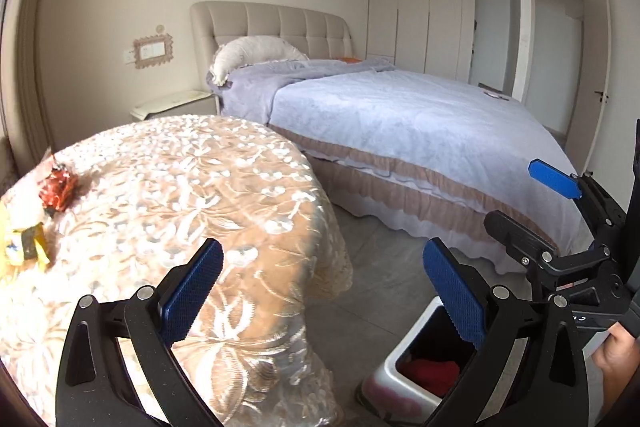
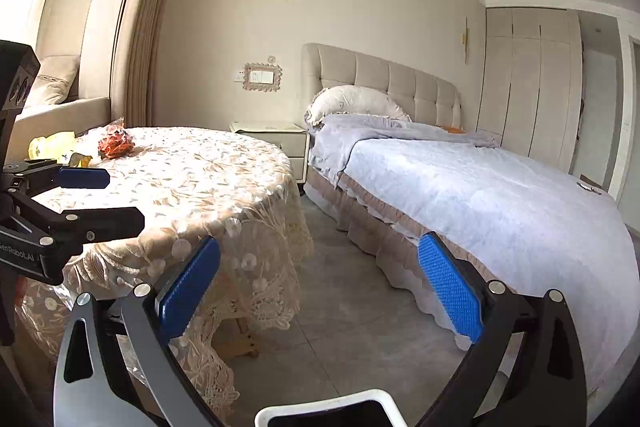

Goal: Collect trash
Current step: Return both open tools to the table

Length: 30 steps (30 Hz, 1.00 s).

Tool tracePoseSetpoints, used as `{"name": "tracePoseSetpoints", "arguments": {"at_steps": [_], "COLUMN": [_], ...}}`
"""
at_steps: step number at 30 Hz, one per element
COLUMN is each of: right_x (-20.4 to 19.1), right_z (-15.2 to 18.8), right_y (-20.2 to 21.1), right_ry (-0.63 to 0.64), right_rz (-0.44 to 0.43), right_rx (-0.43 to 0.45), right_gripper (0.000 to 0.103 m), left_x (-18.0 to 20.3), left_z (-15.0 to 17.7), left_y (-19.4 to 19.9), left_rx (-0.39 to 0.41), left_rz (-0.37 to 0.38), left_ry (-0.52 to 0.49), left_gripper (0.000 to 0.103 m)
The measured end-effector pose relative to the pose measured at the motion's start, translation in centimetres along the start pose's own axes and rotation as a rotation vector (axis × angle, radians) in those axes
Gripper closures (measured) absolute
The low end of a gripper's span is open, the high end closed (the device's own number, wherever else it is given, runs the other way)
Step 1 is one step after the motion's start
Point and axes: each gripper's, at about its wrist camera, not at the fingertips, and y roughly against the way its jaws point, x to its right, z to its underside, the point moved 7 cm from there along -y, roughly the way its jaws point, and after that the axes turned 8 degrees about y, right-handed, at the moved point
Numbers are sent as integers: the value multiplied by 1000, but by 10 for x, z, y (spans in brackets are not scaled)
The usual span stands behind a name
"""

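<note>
Two pieces of trash lie on the surface (image 2: 208,179): a red wrapper (image 2: 116,143) and, just beside it at the far left edge, yellow wrappers (image 2: 54,143). More red trash (image 1: 434,373) sits inside the white bin (image 1: 394,359) on the floor by the bed (image 2: 500,195). My left tool (image 1: 322,297) and right tool (image 2: 318,287) both stand wide apart, holding nothing.

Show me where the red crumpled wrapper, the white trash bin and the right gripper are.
red crumpled wrapper (image 2: 115,143): right wrist view, middle of the wad on the table.
white trash bin (image 1: 394,367): left wrist view, its white front rim.
right gripper (image 2: 320,287): right wrist view, midway between its blue fingertips.
</note>
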Motion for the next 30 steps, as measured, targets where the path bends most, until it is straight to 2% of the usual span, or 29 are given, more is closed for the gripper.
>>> {"name": "tracePoseSetpoints", "arguments": {"at_steps": [2,6,11,14,18,21,30], "right_x": [-14,-49,-86,-112,-151,-179,-259], "right_z": [-15,-41,-73,-93,-116,-128,-157], "right_y": [-3,-5,-12,-14,-23,-34,-53], "right_ry": [14,44,-24,-4,52,84,155], "right_rz": [-26,-146,-321,-358,-420,-454,-558], "right_rx": [41,120,191,221,202,149,160], "right_gripper": [4,4,4,4,4,4,4], "left_x": [-25,-75,-125,-155,-199,-231,-300], "left_z": [-7,-14,-14,-16,-21,-21,-15], "left_y": [12,33,61,78,100,113,139], "left_rx": [27,61,97,114,138,141,135], "left_rz": [-58,-160,-246,-291,-353,-416,-503], "left_ry": [25,68,94,129,182,209,279], "left_gripper": [5,5,5,5,5,5,5]}}
